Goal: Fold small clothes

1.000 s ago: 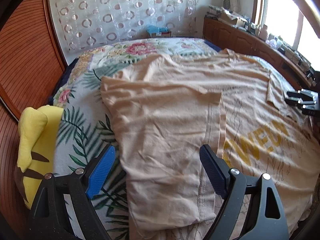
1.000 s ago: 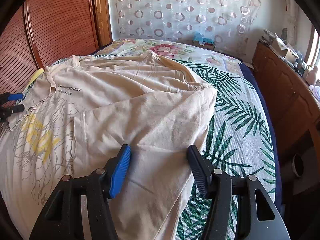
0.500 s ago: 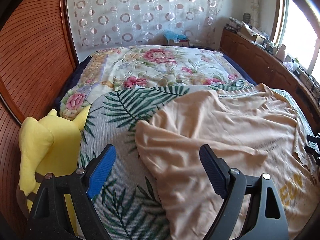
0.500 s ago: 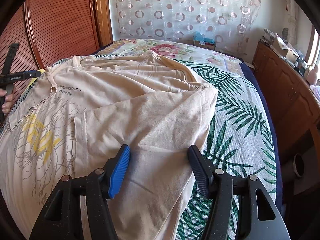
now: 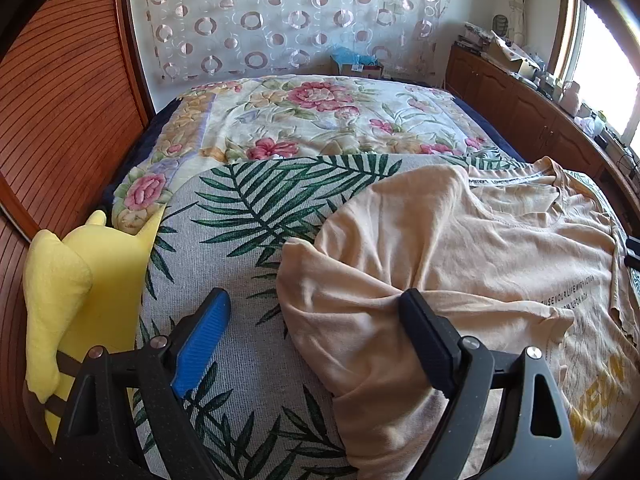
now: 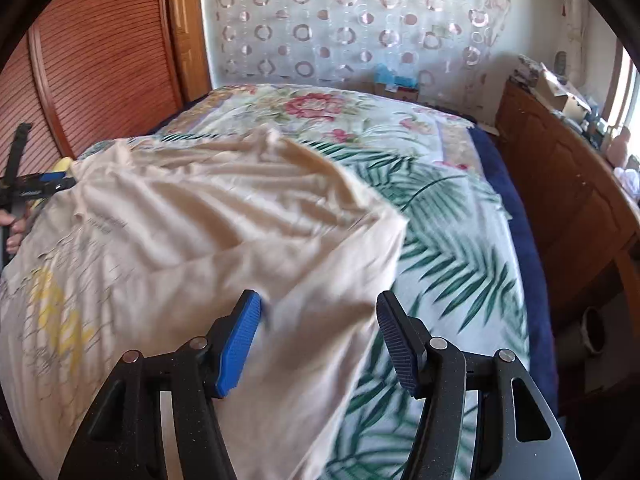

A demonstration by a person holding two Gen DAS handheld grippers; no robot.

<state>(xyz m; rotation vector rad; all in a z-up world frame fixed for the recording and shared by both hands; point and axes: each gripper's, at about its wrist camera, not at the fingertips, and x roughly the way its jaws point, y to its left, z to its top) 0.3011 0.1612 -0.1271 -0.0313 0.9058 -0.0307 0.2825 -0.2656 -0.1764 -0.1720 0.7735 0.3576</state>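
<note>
A beige T-shirt with yellow print lies spread on the bed, its side parts folded inward. My left gripper stands open at the shirt's bunched left edge. Its black finger rests against the cloth and its blue finger hangs over the bedspread. My right gripper is open above the folded right side of the T-shirt, with cloth lying under the gap. That view is blurred. The left gripper and a hand show at the far left there. The right gripper peeks in at the right edge of the left wrist view.
A yellow plush toy leans at the bed's left edge by the wooden slatted doors. The bedspread has palm leaves and flowers. A wooden cabinet with clutter runs along the right, and a curtain hangs behind.
My left gripper has swung left from over the shirt's lower body to its bunched left edge, bringing the plush toy closer. The right gripper has shifted a little and its picture is now blurred.
</note>
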